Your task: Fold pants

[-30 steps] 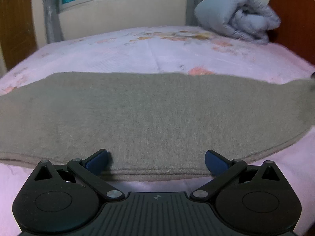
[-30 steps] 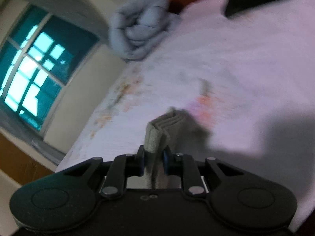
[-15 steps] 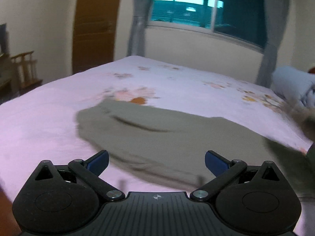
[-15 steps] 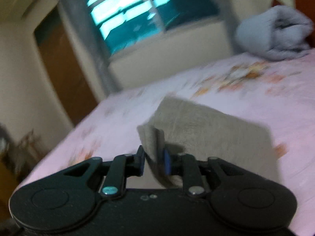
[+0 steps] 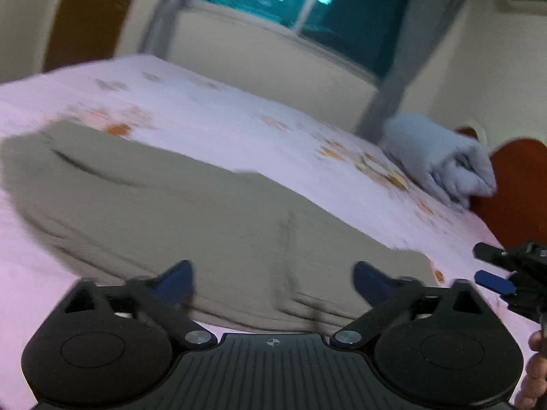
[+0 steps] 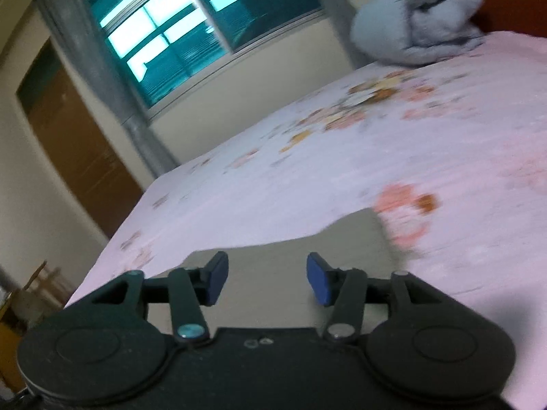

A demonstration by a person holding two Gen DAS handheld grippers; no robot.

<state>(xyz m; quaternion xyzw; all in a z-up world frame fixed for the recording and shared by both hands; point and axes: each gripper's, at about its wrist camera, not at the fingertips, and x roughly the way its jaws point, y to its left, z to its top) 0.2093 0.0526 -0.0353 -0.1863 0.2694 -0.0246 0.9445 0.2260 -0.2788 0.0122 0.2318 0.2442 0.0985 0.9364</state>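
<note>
Pants: the khaki pants (image 5: 191, 218) lie folded along their length on the pink floral bedsheet (image 5: 212, 116), near the bed's near edge, one end doubled over onto the rest.
Right gripper: the right gripper (image 6: 266, 278) has just been opening; its blue pads stand apart over the cloth with nothing pinched between them, the folded end let go.
Left gripper: the left gripper (image 5: 273, 278) is spread wide, though its jaws have just been closing a little; it holds nothing and hangs above the near hem.
Step in hand: seemingly the release after laying one end across, with both tools free.
Doing it well: lift each tool clear straight off the fabric so no pad drags the top layer askew; check that the edges line up before any new pinch.
Next grip: take all layers at the fold together, not just the top one.
Beyond: a rolled grey blanket (image 6: 417, 24) sits at the headboard end, well apart from the pants.
</note>
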